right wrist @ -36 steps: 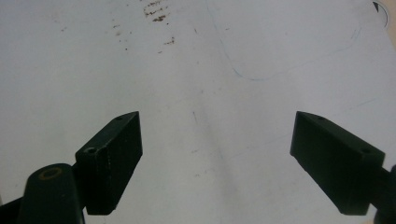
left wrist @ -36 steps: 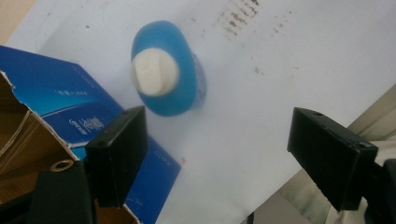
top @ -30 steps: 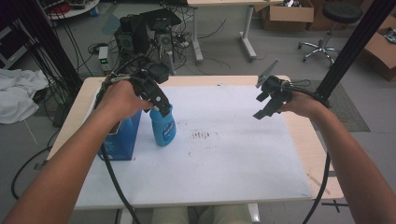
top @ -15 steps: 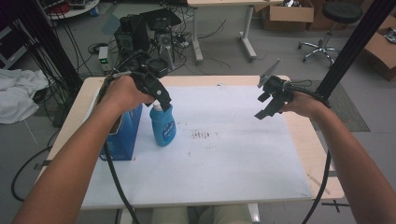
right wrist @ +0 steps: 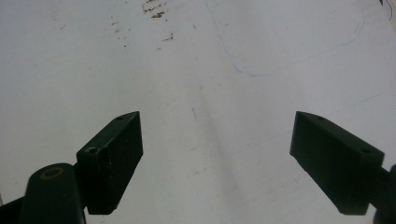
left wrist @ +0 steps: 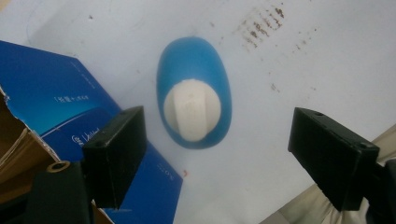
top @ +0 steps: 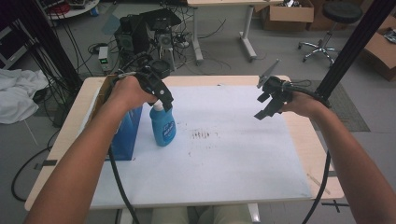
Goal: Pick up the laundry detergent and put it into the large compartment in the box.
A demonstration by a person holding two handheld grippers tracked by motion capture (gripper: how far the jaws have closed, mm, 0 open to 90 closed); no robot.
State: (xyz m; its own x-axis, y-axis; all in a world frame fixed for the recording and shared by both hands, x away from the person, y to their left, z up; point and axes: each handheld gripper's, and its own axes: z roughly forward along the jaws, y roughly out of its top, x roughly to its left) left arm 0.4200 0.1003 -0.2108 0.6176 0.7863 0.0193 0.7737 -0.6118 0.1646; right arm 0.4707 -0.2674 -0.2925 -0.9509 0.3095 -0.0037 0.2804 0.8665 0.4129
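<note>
Left tongs [top: 161,95] point downward, jaws spread wide. Right tongs [top: 265,106], well apart, likewise gape, forearm extended.

We count one blue bottle [top: 163,130] at centre left of the high view, one blue box [top: 126,133] left of it, one white sheet [top: 224,158] mid-frame, and two grippers, left [top: 164,99] and right [top: 264,107].

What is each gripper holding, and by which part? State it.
Nothing. The left gripper hangs open above the blue bottle; the right gripper is open over the white sheet.
</note>
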